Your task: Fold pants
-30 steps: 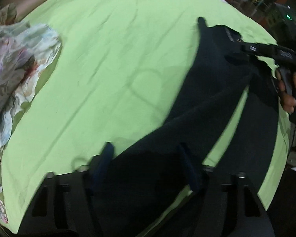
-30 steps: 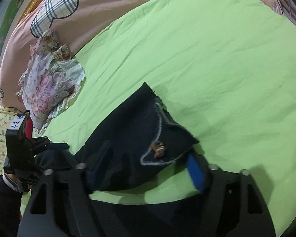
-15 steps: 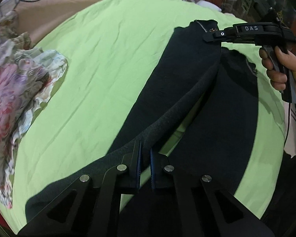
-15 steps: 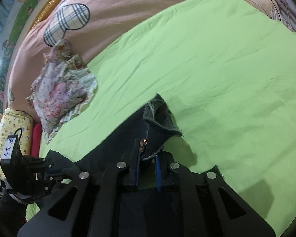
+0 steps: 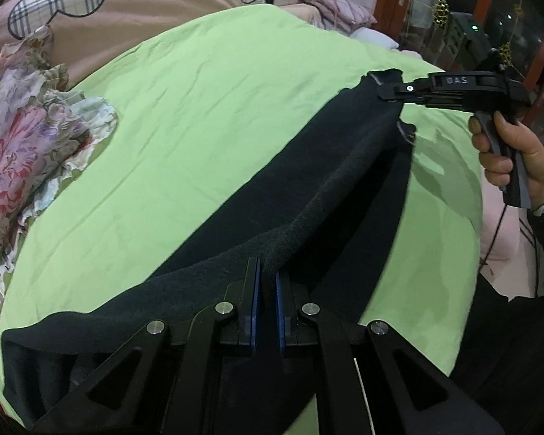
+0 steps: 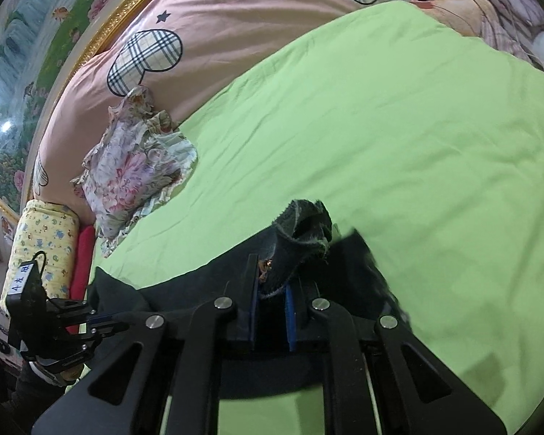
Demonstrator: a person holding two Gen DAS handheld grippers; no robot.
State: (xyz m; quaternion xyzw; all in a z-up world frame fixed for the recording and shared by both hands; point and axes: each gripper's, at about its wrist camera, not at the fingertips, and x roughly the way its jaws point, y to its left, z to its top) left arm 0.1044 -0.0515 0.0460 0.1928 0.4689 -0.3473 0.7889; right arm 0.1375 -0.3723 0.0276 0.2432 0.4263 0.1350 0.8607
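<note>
Dark pants (image 5: 308, 181), far leg shadowed

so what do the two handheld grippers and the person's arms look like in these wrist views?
Both are matte black two-finger grippers with blue pads and silver pivot bolts on angular linkage arms. The right gripper has white "DAS" lettering on its body, a grey pistol handle and a thin black cable hanging below; the right hand shows a dark sleeve with a white cuff. The left gripper carries a white label with dark characters.

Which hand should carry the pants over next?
Probably the right gripper: it pinches the waistband corner of the black pants, with open green sheet ahead. The left gripper pinches the far end.
</note>
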